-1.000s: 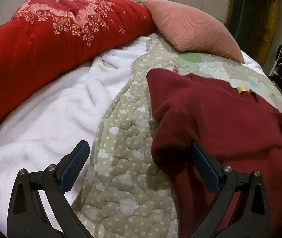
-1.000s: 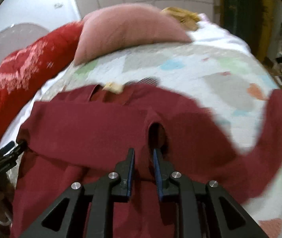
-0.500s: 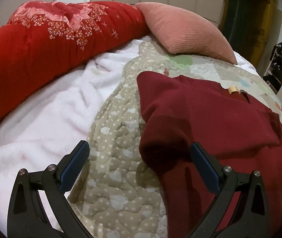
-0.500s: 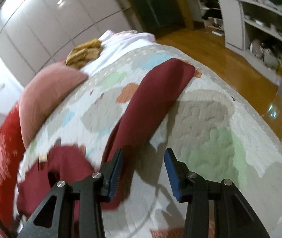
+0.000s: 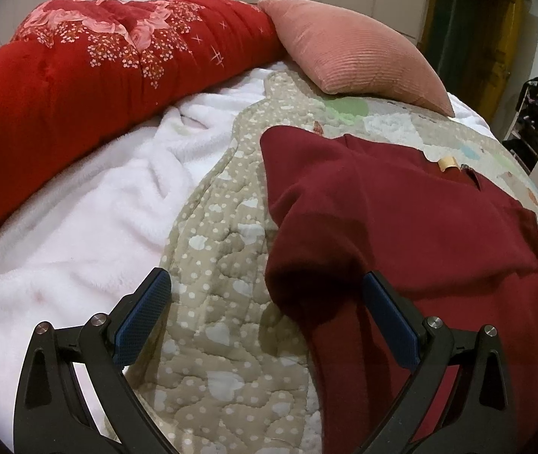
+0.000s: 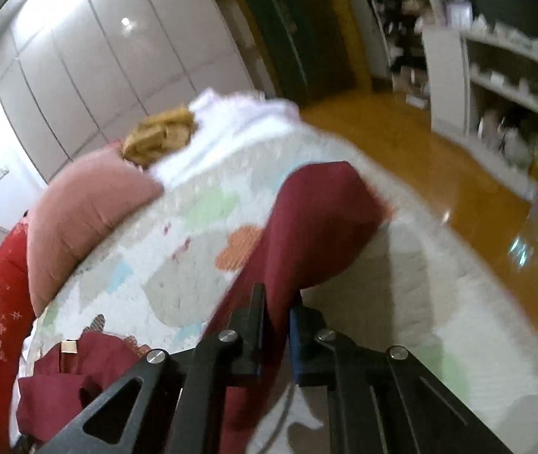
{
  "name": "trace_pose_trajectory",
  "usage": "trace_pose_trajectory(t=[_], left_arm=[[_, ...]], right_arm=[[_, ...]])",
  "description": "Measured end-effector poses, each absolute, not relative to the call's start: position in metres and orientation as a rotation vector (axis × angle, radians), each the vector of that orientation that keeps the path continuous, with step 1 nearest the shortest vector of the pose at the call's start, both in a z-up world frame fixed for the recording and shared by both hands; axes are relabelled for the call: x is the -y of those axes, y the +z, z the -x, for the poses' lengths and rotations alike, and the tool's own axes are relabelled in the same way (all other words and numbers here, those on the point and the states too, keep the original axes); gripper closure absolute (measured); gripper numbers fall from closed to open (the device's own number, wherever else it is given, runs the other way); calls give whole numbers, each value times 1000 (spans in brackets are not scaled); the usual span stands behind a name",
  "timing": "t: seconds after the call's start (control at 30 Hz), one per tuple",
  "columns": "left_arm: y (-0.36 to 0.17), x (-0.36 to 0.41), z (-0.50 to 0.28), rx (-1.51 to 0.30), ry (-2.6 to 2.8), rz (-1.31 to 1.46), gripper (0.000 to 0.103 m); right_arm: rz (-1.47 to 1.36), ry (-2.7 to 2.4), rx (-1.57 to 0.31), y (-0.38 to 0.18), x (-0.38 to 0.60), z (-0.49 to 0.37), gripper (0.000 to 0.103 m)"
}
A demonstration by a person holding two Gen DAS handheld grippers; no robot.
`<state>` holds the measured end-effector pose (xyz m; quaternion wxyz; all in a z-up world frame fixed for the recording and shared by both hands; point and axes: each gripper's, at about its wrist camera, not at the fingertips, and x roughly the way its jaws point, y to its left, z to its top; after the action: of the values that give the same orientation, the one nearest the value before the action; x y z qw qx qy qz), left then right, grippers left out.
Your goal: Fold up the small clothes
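A dark red top (image 5: 401,227) lies spread on the quilted bedspread (image 5: 223,249), its left sleeve folded over the body. My left gripper (image 5: 267,312) is open and empty, hovering over the garment's lower left edge. In the right wrist view the top's other sleeve (image 6: 306,227) stretches out across the quilt (image 6: 193,257). My right gripper (image 6: 277,308) is shut on this sleeve near its middle. The collar with a tan label (image 6: 68,346) shows at lower left.
A red floral duvet (image 5: 79,75) and a pink pillow (image 5: 355,60) lie along the back of the bed. A white fleece blanket (image 5: 79,219) is on the left. A yellow cloth (image 6: 159,138) sits at the far corner. Wooden floor (image 6: 439,174) and shelves (image 6: 514,75) lie beyond the bed edge.
My right gripper let go of the garment's middle, swung right to the outstretched sleeve, opened, then closed on it. My left gripper stayed open and barely moved.
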<state>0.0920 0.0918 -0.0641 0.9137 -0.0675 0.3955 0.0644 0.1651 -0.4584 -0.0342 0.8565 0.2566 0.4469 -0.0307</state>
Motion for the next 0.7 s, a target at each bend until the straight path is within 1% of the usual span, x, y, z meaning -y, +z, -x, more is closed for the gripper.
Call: trace_pose_trajectory(t=[0.07,0.1,0.13,0.17,0.2,0.23,0.27,0.37,0.4,0.43,0.47,0.57,0.7], left_arm=[[-64,-91,-92,-814,137,135,1],[-64,-91,-91,-813,139,135,1],[-64,-91,-91,-811,142,136,1],[-63,-92,-90,-808,143,138,1],[-63,-92,-90,-806,144,139,1],[-63,-92,-90,-805,145,140,1],[-63,-92,-90,-807,145,139,1],[-65,-92,-91,-814,145,135,1],[-65,-92,-92,-815,144,134,1],[-65,-92,-92,-816,144,134,1],[-65,-92,-92,-816,143,134,1],[-65,-91,-92,-818,144,134,1],[-67,-90,-93,-824,143,131,1]], right_arm=[[-509,-126,-968,-32,476,-150,93],[-498,-156,-1014,-38,484,-145,93],[-504,-162,-1075,-47,494,-140,91],[-514,-156,-1106,-52,498,-138,87],[-525,-165,-1136,-55,505,-134,76],[-521,-190,-1122,-52,509,-130,68],[-513,-206,-1092,-45,512,-127,66],[-526,-229,-1013,-24,516,-124,63],[-547,-222,-998,-20,516,-127,60],[-563,-202,-1002,-19,513,-132,58],[-570,-192,-1015,-21,510,-137,58],[-577,-190,-1147,-43,498,-159,58],[-617,-183,-1297,-90,485,-175,58]])
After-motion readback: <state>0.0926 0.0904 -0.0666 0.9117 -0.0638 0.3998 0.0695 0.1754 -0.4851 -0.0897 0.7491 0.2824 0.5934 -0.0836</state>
